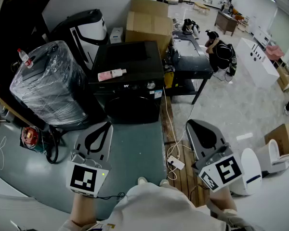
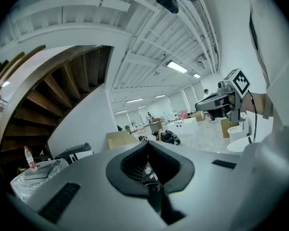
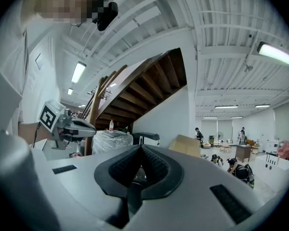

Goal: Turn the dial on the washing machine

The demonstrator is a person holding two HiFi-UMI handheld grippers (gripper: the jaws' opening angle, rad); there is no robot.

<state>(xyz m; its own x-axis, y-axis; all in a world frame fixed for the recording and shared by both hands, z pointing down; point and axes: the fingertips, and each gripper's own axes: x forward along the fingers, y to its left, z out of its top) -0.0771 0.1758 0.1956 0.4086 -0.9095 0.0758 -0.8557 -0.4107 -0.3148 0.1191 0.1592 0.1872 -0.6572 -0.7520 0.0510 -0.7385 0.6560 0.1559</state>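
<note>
Indoors, grey floor [image 1: 135, 146] — black washing machine [image 1: 130, 76] beside a plastic-wrapped bundle [image 1: 50, 83].

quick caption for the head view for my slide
Left gripper and right gripper, jaws shut, held short of the black washing machine, a pink bottle lying on its top.

Dial [image 1: 151, 85] on washing machine [image 1: 130, 76], well ahead of left gripper [image 1: 106, 125]: showing too small for its setting to be told. Panel lettering [image 1: 127, 86] beside it: blurring. Forearm [image 1: 223, 201] behind right gripper [image 1: 191, 124]: running off the lower edge.
</note>
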